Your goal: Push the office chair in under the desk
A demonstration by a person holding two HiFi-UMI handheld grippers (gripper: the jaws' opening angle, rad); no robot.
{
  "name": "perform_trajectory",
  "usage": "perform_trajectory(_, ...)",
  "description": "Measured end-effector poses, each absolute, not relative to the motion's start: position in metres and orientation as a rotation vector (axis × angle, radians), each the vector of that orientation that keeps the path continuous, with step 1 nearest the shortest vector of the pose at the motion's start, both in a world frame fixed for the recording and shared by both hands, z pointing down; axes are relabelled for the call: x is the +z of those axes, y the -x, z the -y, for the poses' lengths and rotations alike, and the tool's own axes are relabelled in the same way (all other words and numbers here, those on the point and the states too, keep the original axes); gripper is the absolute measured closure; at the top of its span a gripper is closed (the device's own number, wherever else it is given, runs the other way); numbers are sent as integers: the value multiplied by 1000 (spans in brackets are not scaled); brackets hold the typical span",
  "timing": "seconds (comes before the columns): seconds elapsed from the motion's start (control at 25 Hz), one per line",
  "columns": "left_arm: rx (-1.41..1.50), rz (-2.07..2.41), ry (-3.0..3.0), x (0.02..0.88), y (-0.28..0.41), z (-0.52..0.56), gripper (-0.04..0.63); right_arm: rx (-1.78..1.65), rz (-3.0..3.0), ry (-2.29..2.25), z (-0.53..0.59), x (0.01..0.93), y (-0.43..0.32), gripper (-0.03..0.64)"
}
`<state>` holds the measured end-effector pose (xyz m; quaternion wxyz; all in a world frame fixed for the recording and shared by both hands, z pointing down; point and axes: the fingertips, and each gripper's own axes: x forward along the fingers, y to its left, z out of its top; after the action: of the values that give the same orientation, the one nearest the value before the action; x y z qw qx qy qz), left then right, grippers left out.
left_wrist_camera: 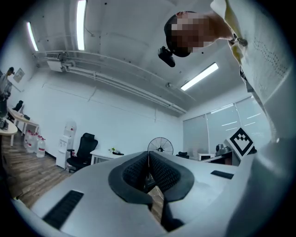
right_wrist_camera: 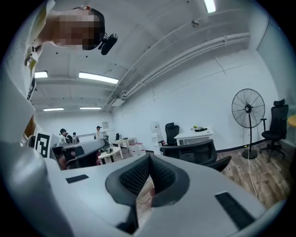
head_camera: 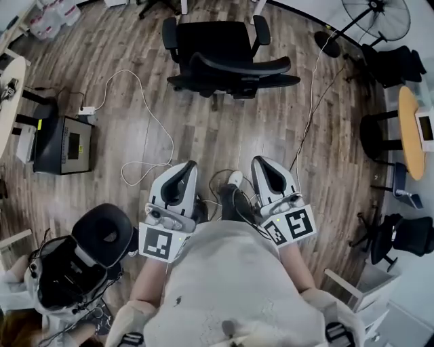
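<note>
A black office chair (head_camera: 227,57) stands on the wood floor ahead of me, its curved back towards me. It shows again in the right gripper view as the chair (right_wrist_camera: 196,152), with a white desk (right_wrist_camera: 196,135) behind it. The desk (left_wrist_camera: 107,155) also appears in the left gripper view, where the gripper's body hides the chair. My left gripper (head_camera: 192,166) and right gripper (head_camera: 260,162) are held side by side close to my body, well short of the chair. Both are shut with nothing between the jaws, as the left (left_wrist_camera: 149,157) and right (right_wrist_camera: 149,162) gripper views show.
A computer tower (head_camera: 60,144), a power strip (head_camera: 86,110) and loose cables (head_camera: 146,129) lie on the floor to the left. Another chair (head_camera: 102,234) is at my lower left. A standing fan (head_camera: 376,17), a round wooden table (head_camera: 410,132) and more chairs are on the right. People (right_wrist_camera: 64,135) stand far off.
</note>
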<state>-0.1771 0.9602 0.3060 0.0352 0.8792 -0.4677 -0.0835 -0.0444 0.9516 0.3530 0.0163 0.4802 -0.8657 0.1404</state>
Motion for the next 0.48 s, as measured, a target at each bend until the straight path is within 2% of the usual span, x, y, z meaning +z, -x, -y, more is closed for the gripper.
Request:
perform_trajectory(0.24,-250,1495,-2692,286,149,-954,574,407,2631,-1598,-949,344,-4,611)
perform_trajectory(0.48,-172,1673,-2698,279,107,-918,574,314,2508,-1611,-892,350,-78,611)
